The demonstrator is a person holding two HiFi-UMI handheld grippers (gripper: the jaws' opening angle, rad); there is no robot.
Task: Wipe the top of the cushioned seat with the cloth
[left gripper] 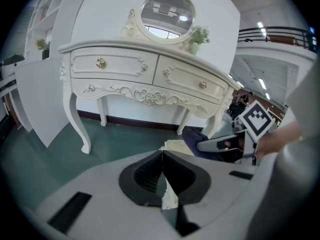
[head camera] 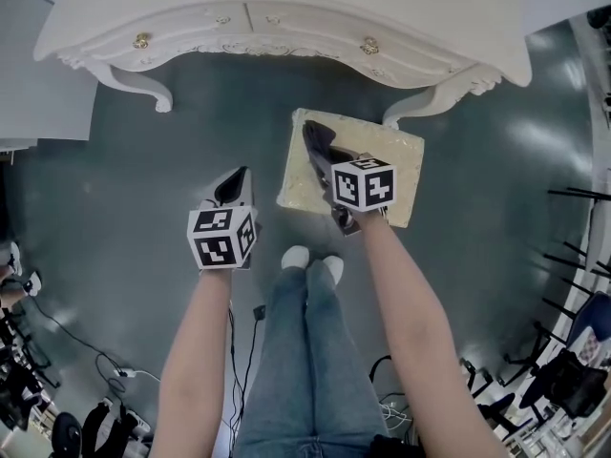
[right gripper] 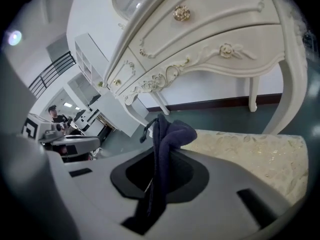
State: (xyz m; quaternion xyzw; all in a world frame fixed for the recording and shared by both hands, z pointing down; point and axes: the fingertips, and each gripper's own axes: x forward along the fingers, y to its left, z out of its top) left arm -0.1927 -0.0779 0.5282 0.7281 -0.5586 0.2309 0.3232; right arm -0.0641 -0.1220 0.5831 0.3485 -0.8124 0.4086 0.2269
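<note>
The cushioned seat (head camera: 393, 156) is a cream, patterned square stool on the green floor in front of the dressing table; it also shows in both gripper views (left gripper: 172, 145) (right gripper: 255, 154). My right gripper (head camera: 321, 153) hovers over the seat's left half, shut on a dark navy cloth (head camera: 315, 139) that bunches up past the jaws (right gripper: 170, 133). My left gripper (head camera: 233, 187) is over bare floor just left of the seat, jaws shut with nothing in them (left gripper: 162, 156). In the left gripper view, the right gripper (left gripper: 222, 145) and cloth (left gripper: 194, 136) show above the seat.
A white ornate dressing table (head camera: 286, 8) with curved legs (head camera: 143, 89) (head camera: 431, 105) stands just beyond the seat. The person's legs and white shoes (head camera: 311, 260) are at the seat's near edge. Cables (head camera: 105, 389) lie bottom left, dark chair bases (head camera: 554, 380) bottom right.
</note>
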